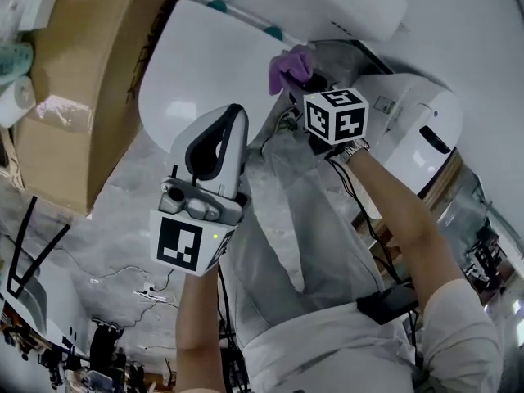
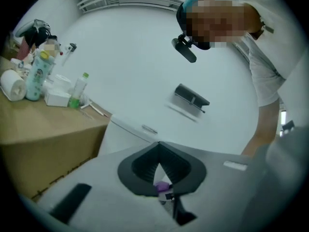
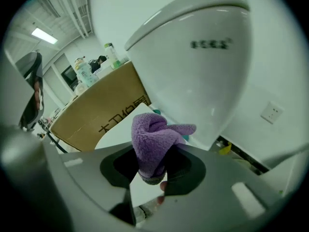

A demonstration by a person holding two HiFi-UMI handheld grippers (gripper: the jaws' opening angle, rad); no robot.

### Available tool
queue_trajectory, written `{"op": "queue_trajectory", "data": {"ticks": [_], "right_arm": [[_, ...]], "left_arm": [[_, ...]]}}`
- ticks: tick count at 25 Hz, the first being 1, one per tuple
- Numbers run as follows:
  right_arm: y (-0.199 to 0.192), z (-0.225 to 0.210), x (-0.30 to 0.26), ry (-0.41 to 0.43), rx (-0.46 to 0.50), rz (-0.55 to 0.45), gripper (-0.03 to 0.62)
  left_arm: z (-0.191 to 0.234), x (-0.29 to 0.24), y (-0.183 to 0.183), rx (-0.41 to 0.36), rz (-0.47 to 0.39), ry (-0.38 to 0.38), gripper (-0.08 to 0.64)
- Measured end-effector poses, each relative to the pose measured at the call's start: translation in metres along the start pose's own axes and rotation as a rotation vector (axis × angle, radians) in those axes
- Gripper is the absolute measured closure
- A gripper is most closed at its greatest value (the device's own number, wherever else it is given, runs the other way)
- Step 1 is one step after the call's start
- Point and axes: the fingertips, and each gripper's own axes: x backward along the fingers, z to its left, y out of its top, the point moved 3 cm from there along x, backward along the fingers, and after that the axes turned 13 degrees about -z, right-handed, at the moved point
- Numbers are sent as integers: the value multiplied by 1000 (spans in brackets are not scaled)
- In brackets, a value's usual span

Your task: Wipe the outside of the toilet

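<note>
Right claw [image 3: 150, 175] is clamped on one purple cloth [image 3: 154, 139], with the wad sticking out past the tips. Left claw [image 2: 159, 163] is closed on nothing and hangs nearer the body.

The cloth is just beside the far right edge of the toilet [image 1: 205, 64]; contact unclear.

Step, as judged: approach to the wipe. Next move needs the wad pressed onto the porcelain, then swept.

Count: two claws, one cloth, one toilet, one cardboard box [image 1: 90, 80] at left.

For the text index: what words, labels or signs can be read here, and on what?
Toilet: small dark print, too blurred to read.
Cardboard box: large black characters, partly cut off, not readable.
Teal bottle: label too small.
Purple cloth: plain.
</note>
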Motion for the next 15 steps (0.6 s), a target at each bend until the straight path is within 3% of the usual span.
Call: {"op": "queue_trajectory", "data": {"ticks": [6, 15], "right_arm": [[40, 70, -67, 88, 228, 52, 462], [59, 117, -179, 201, 457, 145, 462]], "left_arm": [[50, 54, 50, 3, -89, 124, 554], [113, 95, 36, 1, -146, 420, 554]]}}
